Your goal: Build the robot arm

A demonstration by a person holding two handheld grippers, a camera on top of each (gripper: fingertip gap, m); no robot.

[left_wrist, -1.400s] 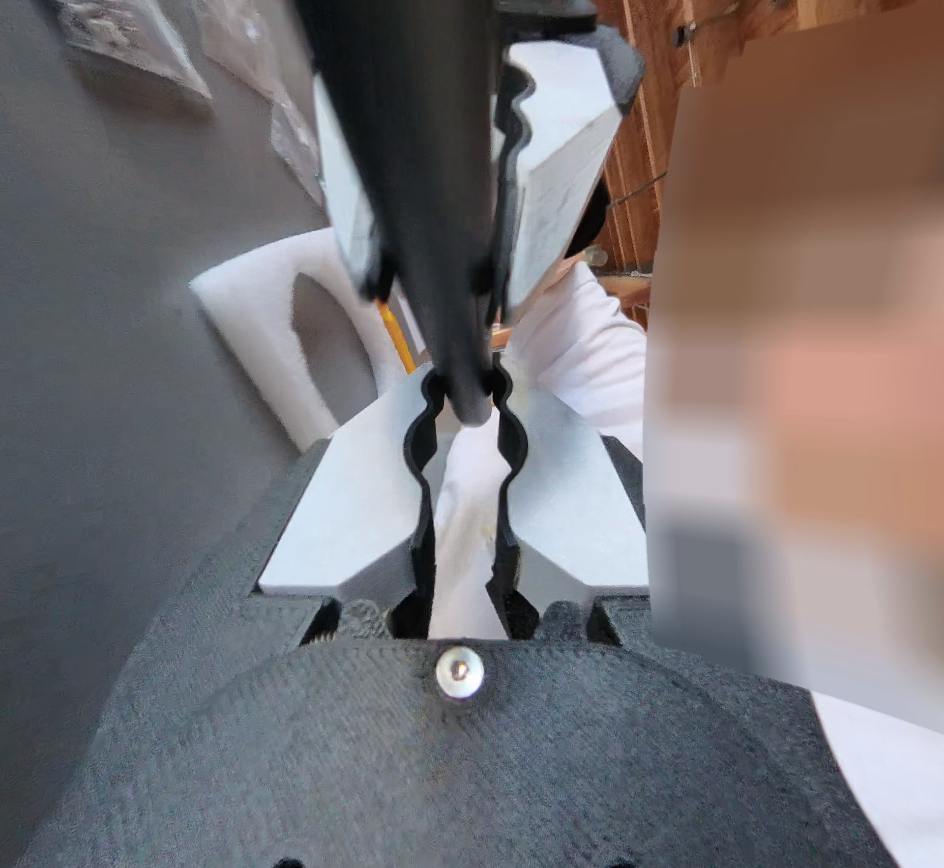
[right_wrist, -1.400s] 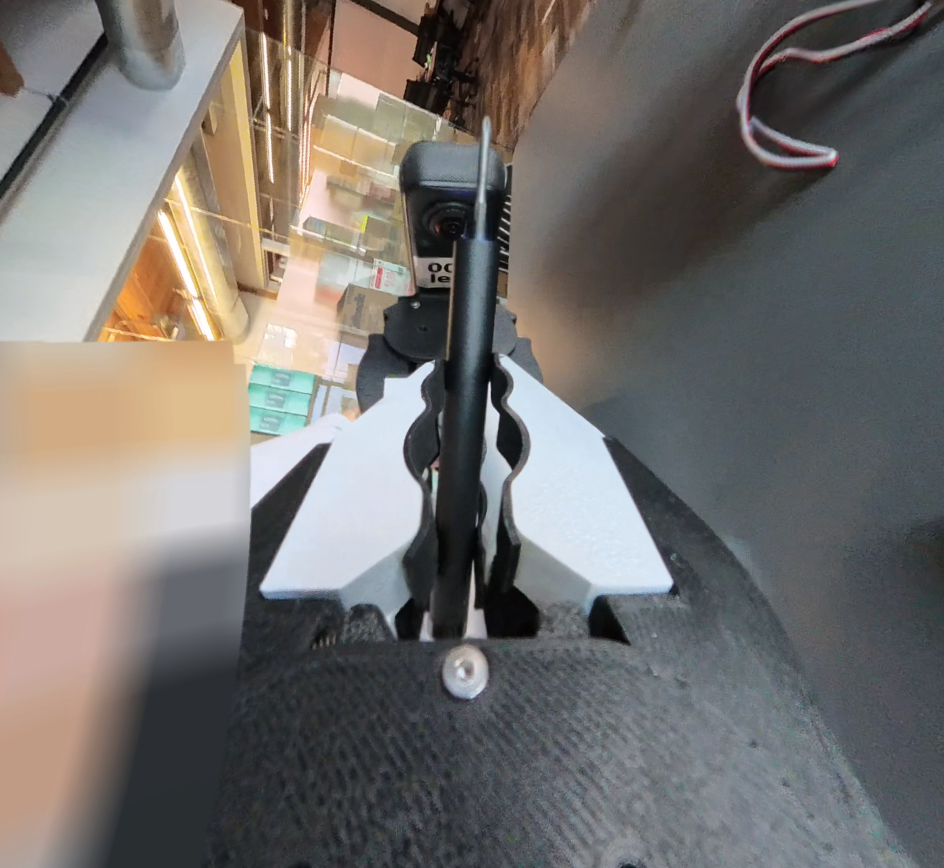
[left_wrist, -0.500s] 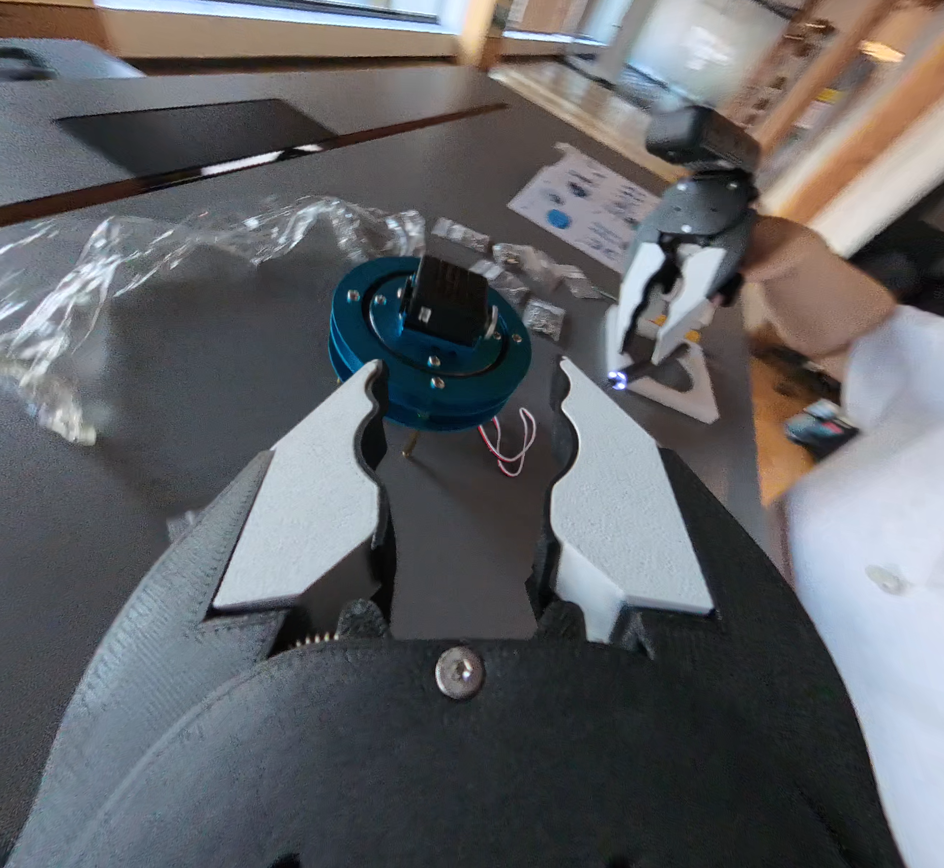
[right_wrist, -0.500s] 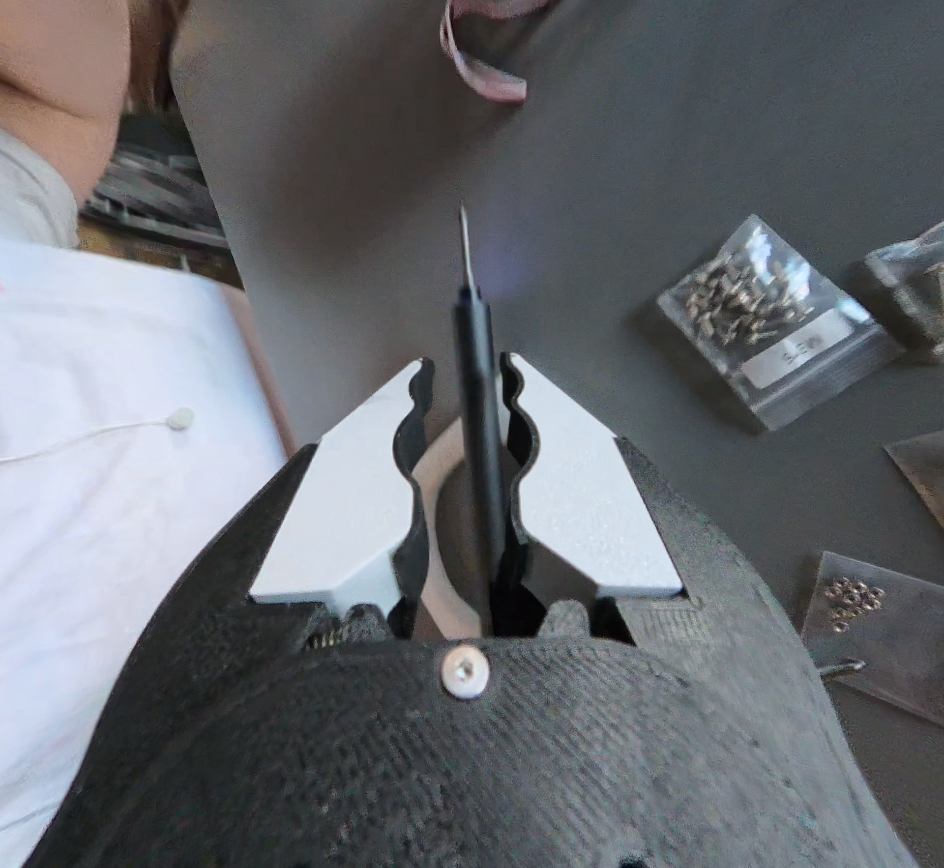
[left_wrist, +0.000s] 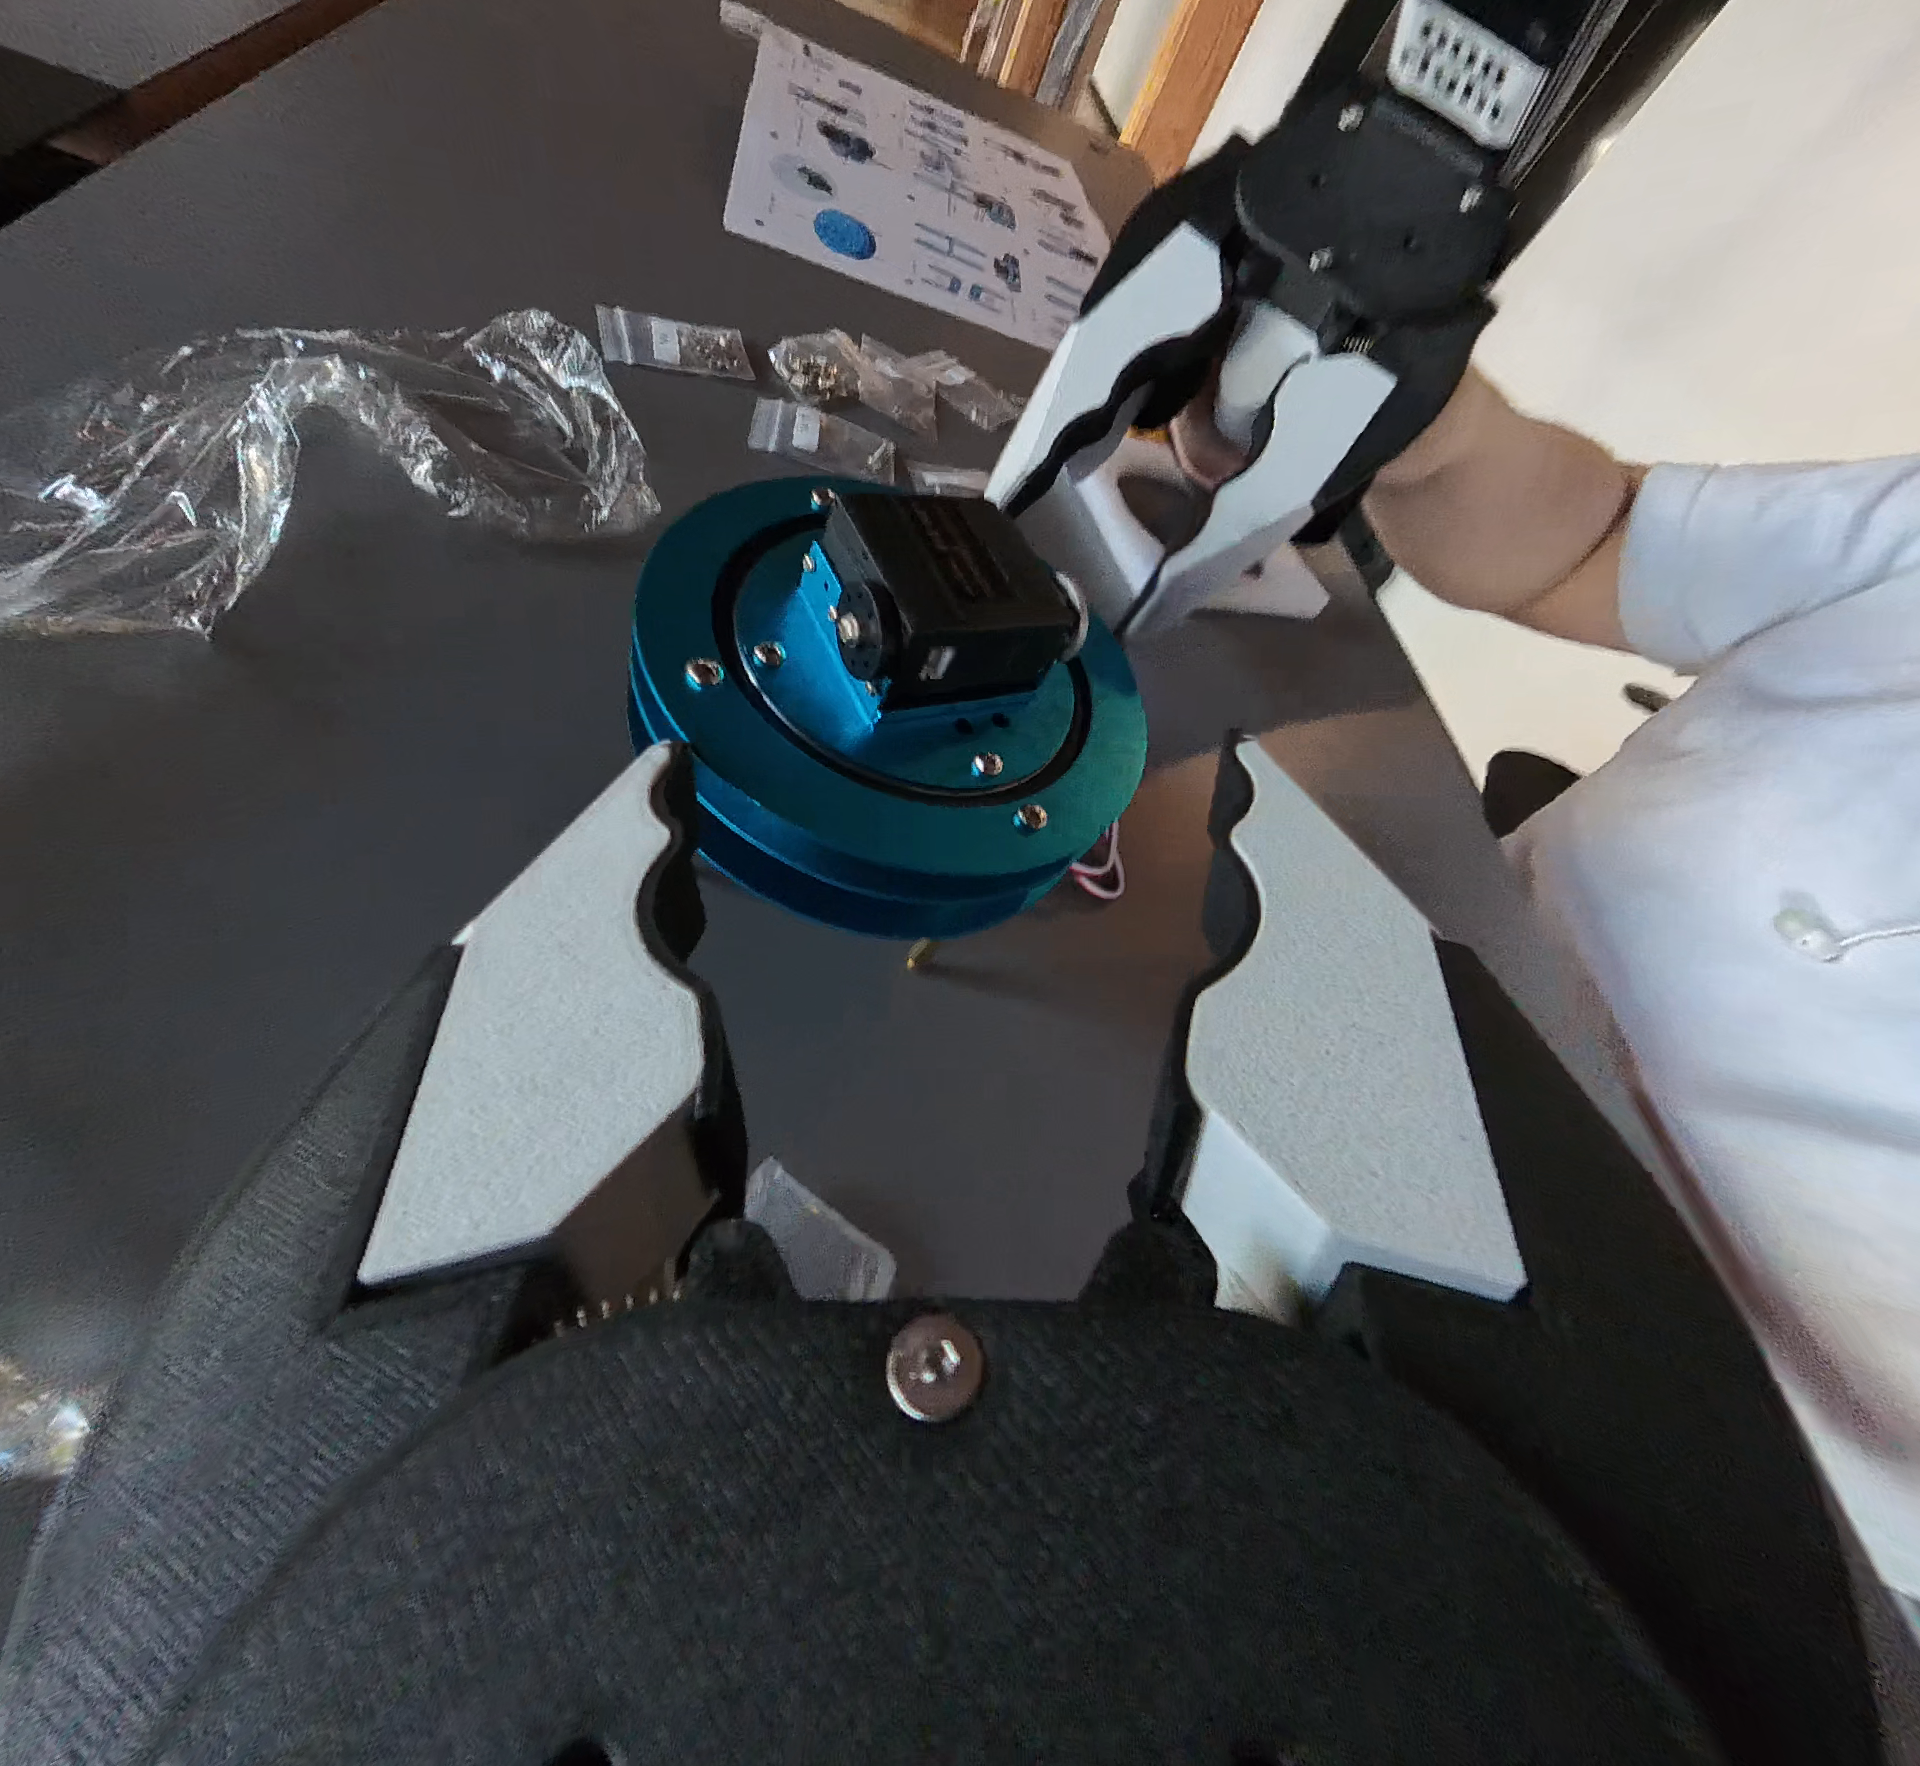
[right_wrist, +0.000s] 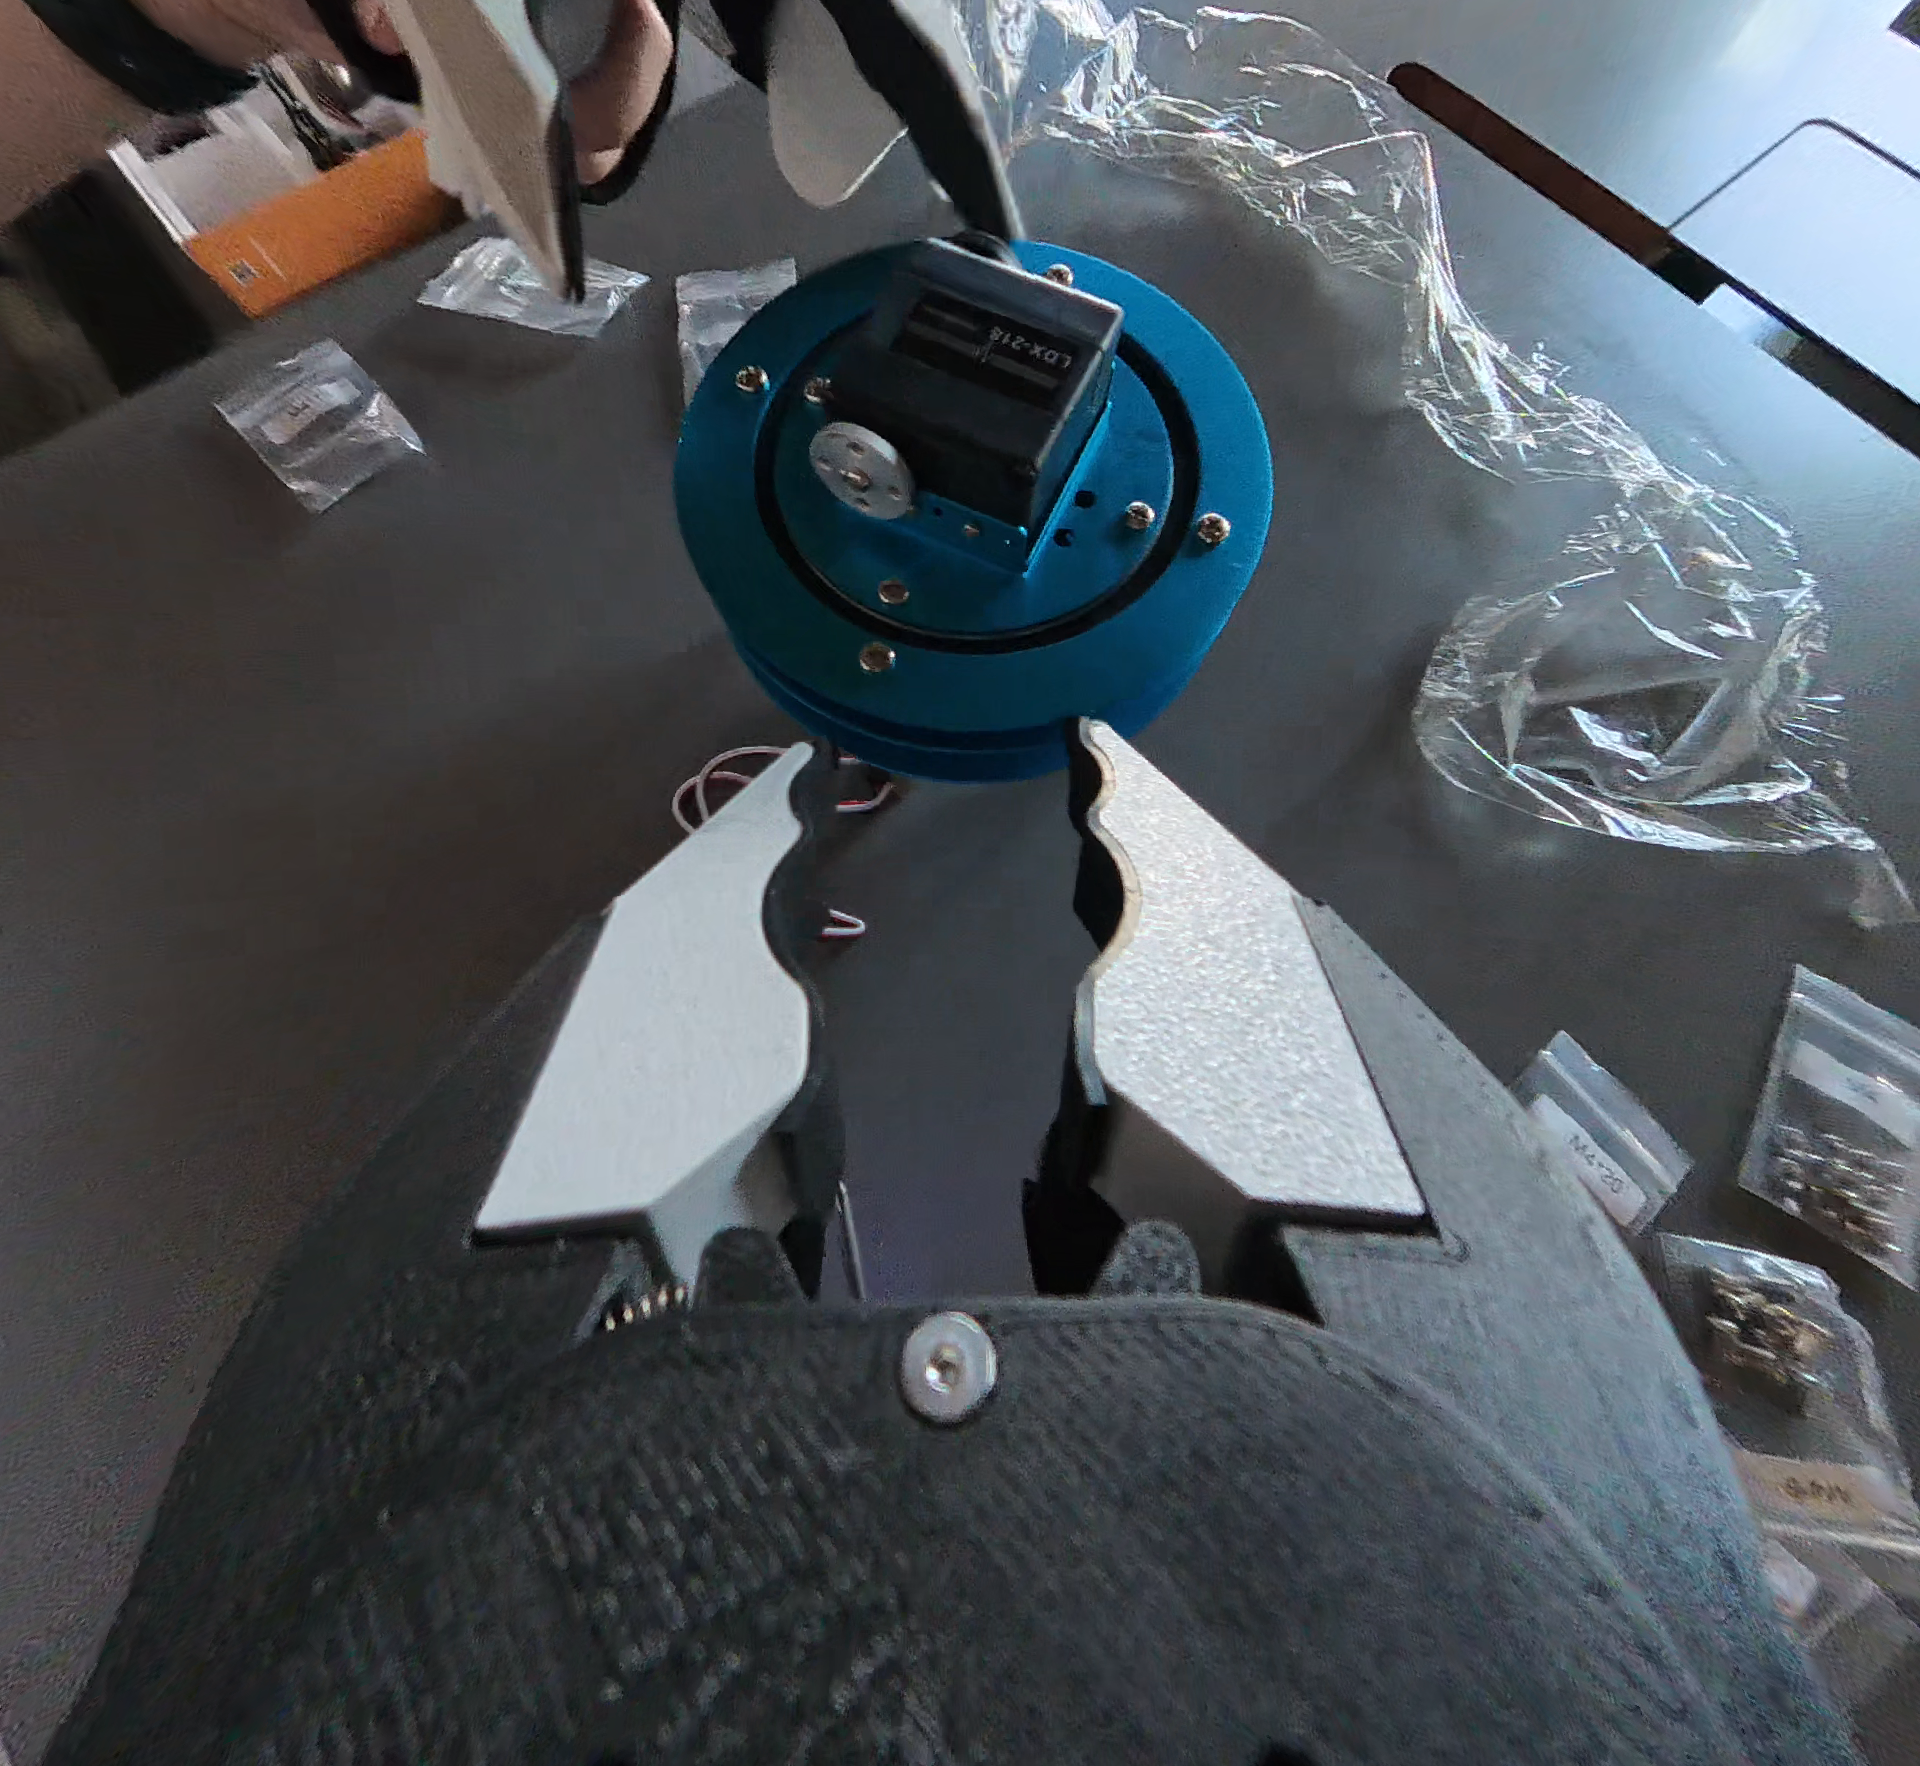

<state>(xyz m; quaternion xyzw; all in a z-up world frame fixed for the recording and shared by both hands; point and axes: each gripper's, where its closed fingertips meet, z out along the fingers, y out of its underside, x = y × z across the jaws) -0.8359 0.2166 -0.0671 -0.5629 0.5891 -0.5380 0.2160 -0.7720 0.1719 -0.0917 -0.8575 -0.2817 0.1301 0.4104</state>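
A blue round base (left_wrist: 790,843) with a black servo (left_wrist: 956,594) mounted on top stands on the dark grey table (left_wrist: 312,781). My left gripper (left_wrist: 951,760) is open and empty, with its fingertips just short of the base's near rim. My right gripper (left_wrist: 1070,563) shows beyond the base, open. In the right wrist view, my right gripper (right_wrist: 940,745) is open and empty at the rim of the base (right_wrist: 935,667). The servo (right_wrist: 997,376) faces it. The left gripper (right_wrist: 784,256) hangs open on the far side, one tip close to the servo's top. Red and white wires (right_wrist: 727,781) trail from under the base.
Crumpled clear plastic wrap (left_wrist: 312,449) lies to the left. Several small bags of screws (left_wrist: 831,376) and a printed sheet (left_wrist: 914,178) lie behind the base. A white stand (left_wrist: 1268,573) sits behind the right gripper. More screw bags (right_wrist: 1829,1155) and an orange box (right_wrist: 312,230) are nearby. The gap from one gripper's tips to the other's is roughly 10 cm.
Both grippers held a black screwdriver; the left let go first. The right now stands open with the screwdriver out of its fingers. Both grippers have moved to opposite sides of the blue base.
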